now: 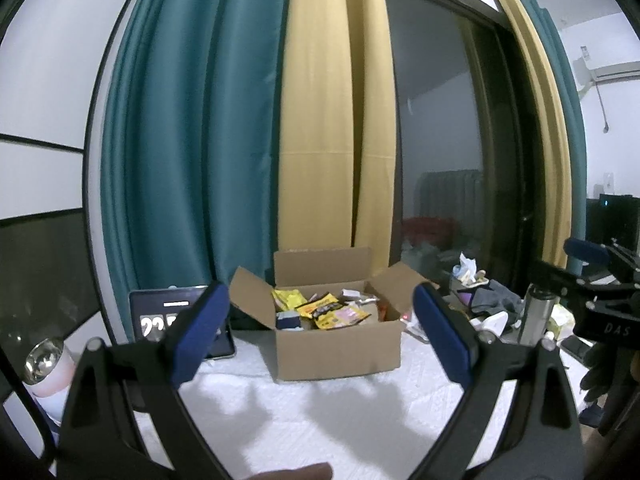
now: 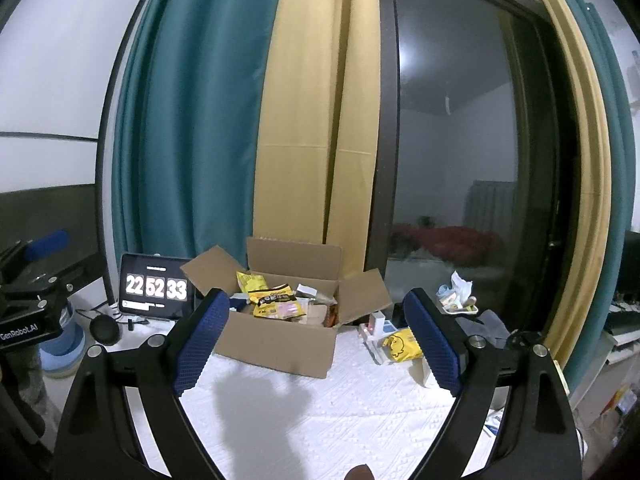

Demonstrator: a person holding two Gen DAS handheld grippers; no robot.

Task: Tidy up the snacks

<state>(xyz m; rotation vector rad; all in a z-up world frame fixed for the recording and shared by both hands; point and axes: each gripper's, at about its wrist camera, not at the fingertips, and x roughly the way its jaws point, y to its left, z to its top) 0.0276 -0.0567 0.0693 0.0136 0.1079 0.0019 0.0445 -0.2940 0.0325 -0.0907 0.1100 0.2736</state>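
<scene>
An open cardboard box (image 1: 340, 344) (image 2: 276, 344) stands on the white quilted table top, flaps spread, with several snack packets inside: yellow bags (image 1: 289, 299) (image 2: 253, 282) and a yellow-and-black bag (image 1: 324, 309) (image 2: 276, 300). A yellow snack pack (image 2: 402, 346) lies on the table to the right of the box. My left gripper (image 1: 320, 332) is open and holds nothing, hovering in front of the box. My right gripper (image 2: 316, 336) is also wide open and holds nothing, a little back from the box. Each gripper shows at the edge of the other's view.
A tablet showing a clock (image 2: 157, 292) (image 1: 160, 320) leans behind the box at left. A steel cup (image 1: 44, 360), a black round object (image 2: 105, 330) and cables lie at left. Clutter, a steel bottle (image 1: 534, 314) and tissues (image 2: 460, 292) sit at right. Curtains and a dark window stand behind.
</scene>
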